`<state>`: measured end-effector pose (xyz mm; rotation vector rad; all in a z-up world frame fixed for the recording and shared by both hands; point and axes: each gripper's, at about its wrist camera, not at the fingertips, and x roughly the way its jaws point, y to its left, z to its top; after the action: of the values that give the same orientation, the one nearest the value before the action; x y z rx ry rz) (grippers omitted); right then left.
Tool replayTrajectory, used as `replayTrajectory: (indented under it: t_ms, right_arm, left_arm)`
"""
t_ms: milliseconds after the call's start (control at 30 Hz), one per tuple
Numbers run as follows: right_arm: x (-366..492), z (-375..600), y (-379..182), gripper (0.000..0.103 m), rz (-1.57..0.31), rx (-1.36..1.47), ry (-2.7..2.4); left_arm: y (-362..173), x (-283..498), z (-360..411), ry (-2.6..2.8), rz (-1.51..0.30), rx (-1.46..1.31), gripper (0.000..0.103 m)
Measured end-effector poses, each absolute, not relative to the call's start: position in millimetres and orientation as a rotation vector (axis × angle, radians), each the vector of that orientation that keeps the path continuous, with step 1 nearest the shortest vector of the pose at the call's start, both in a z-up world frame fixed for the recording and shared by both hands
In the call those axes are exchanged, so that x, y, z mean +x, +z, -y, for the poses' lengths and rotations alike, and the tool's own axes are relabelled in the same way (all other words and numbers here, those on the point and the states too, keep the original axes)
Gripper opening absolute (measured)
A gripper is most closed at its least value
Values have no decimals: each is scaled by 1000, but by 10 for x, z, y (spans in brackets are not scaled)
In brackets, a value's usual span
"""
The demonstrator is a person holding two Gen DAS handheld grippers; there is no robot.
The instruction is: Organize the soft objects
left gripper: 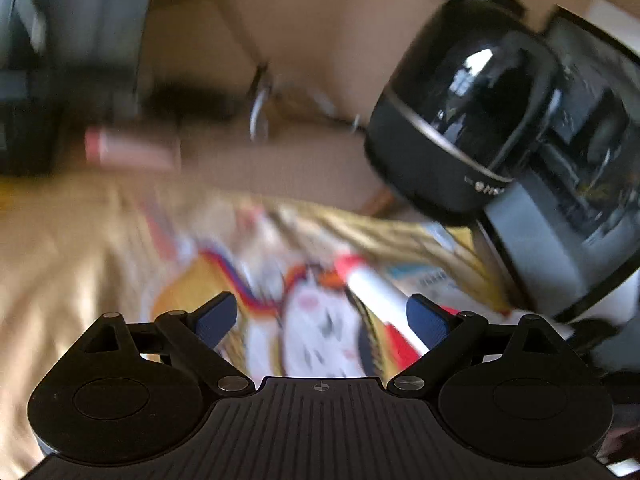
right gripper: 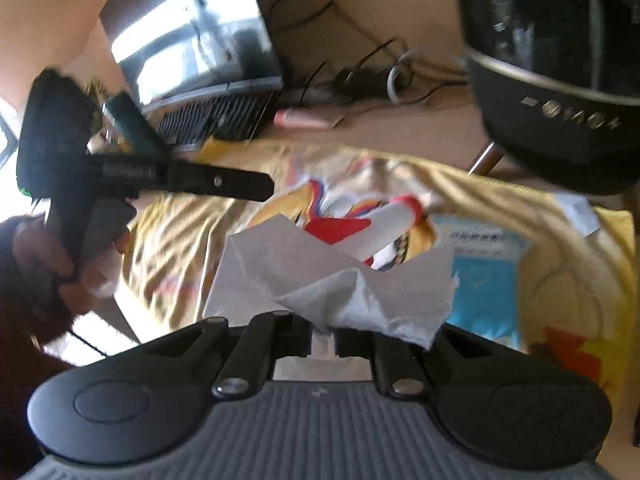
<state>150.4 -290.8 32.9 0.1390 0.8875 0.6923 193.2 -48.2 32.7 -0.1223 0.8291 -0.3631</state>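
My right gripper (right gripper: 323, 334) is clenched on a crumpled white tissue (right gripper: 332, 276), which sticks up from the pinched jaws above the yellow printed cloth (right gripper: 568, 264) on the desk. My left gripper (left gripper: 322, 320) has its jaws spread wide and grips nothing, its blue pads (left gripper: 218, 318) hanging apart over the same yellow cloth (left gripper: 80, 264), near a black round appliance (left gripper: 468, 108)

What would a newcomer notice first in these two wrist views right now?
Probably the white tissue pinched in the right gripper, its jaws shut on it, above the yellow cartoon-print cloth spread over the table. Next, the glossy black appliance looming at upper right, and the left gripper hovering open over the print.
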Motion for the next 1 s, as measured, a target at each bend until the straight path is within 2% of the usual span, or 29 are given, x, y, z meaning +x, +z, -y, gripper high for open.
replayTrajectory:
  t_ms: [67, 233, 433, 600, 767, 1000]
  right_arm:
    - [1576, 2988, 363, 11, -864, 182, 682]
    - [1698, 3216, 414, 11, -798, 244, 571]
    - [1704, 3397, 437, 11, -762, 300, 495]
    - [1630, 3470, 406, 11, -754, 394, 547]
    - [1476, 3209, 295, 11, -831, 391, 667]
    - [1484, 2763, 183, 11, -924, 303, 800]
  left_arm:
    - [329, 1990, 545, -358, -845, -86, 96]
    - [46, 2276, 591, -463, -1062, -275, 96]
    - [-273, 2606, 929, -405, -1178, -177, 96]
    - [-367, 2724, 840, -474, -1286, -425, 96]
    - [-591, 2694, 684, -577, -1393, -735, 97]
    - [-669, 2603, 413, -582, -1353, -841, 97]
